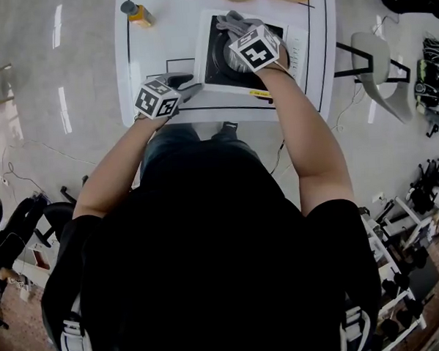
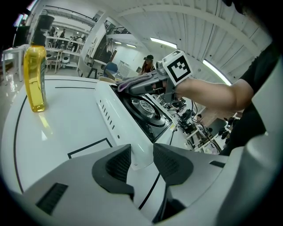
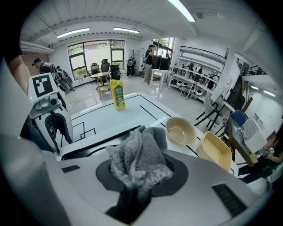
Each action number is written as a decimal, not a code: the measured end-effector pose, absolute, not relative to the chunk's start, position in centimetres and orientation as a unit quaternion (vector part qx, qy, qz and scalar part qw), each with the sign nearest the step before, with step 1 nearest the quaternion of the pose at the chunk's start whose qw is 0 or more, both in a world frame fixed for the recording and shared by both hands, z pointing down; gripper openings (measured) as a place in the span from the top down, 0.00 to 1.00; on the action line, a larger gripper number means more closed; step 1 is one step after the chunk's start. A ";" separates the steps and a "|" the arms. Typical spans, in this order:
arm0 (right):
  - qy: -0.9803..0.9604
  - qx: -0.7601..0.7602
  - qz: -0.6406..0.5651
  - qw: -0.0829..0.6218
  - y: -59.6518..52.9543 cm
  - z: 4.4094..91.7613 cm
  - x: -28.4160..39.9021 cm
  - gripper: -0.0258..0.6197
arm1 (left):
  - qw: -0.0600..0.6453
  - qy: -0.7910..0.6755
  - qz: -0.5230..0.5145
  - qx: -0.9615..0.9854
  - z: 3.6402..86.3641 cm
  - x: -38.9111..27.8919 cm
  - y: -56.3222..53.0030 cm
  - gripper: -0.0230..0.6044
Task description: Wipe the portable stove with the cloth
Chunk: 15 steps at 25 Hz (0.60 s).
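The white portable stove (image 1: 209,50) with a black top and round burner (image 2: 148,108) stands on the white table (image 1: 154,50). My right gripper (image 1: 245,34) hovers over the burner, shut on a crumpled grey cloth (image 3: 139,156) that bulges out ahead of the jaws (image 1: 235,21). My left gripper (image 1: 187,85) sits at the stove's near left corner, and its jaws stand a narrow gap apart (image 2: 141,165) with nothing between them. The stove's corner (image 2: 135,154) lies just beyond its tips.
A yellow bottle (image 1: 138,14) stands at the table's far left. A tan bowl (image 3: 181,130) and a yellow tub (image 3: 216,150) sit behind the stove. Black tape lines (image 2: 88,148) mark the tabletop. A grey chair (image 1: 379,67) stands right of the table.
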State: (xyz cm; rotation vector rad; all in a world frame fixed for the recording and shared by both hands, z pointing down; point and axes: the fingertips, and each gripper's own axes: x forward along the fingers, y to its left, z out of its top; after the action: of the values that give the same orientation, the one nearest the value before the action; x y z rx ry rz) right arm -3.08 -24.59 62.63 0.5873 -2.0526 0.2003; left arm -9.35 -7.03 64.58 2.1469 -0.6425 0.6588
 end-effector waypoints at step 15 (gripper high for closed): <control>-0.816 0.298 0.125 0.479 -24.9 63.1 5.0 0.79 | 0.396 -0.256 0.259 0.843 64.6 -9.0 -6.9 0.68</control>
State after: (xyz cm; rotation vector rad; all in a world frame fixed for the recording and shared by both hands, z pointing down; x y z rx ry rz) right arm 5.00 -24.89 63.09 0.7284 -1.9916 0.3044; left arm -9.05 -6.87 64.64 2.1362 -0.6487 0.6559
